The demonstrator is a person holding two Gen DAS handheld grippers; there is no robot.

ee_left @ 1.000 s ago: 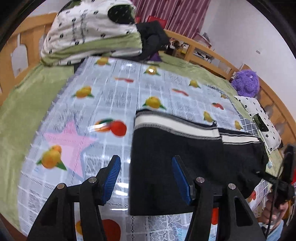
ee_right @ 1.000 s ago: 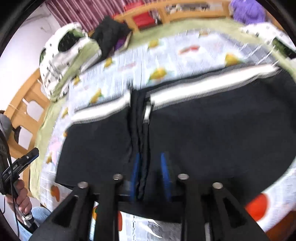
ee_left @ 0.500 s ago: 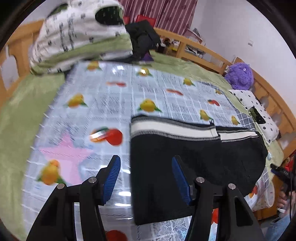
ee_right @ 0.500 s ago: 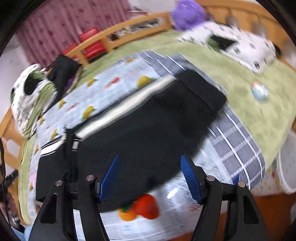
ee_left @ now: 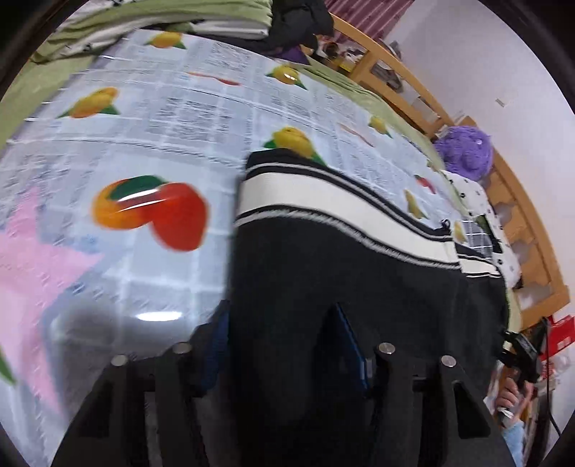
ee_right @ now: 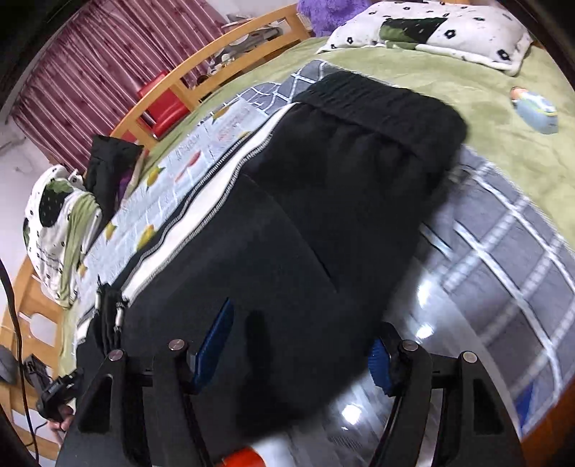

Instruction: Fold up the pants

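Observation:
Black pants (ee_left: 359, 280) with a white side stripe (ee_left: 323, 201) lie folded lengthwise on a fruit-print sheet (ee_left: 143, 143). My left gripper (ee_left: 284, 345) is low over their left end. Its jaws are closing, with the cloth's edge between the blue pads and a gap still showing. In the right wrist view the pants (ee_right: 323, 215) run away to the elastic waistband (ee_right: 377, 104). My right gripper (ee_right: 298, 354) stands open, and the near edge of the cloth lies between its pads without being pinched.
The sheet covers a green bed with a wooden frame (ee_left: 521, 230). Around it are a purple plush (ee_left: 463, 151), a spotted pillow (ee_right: 431, 32), a small toy (ee_right: 535, 109), a bedding pile (ee_right: 57, 222) and dark clothes (ee_right: 111, 161). A grey plaid sheet (ee_right: 503, 269) lies right of the pants.
The left gripper has dropped down and forward onto the pants' left end. The right gripper has let go of the bunched middle fold, opened, and swung right toward the waistband end.

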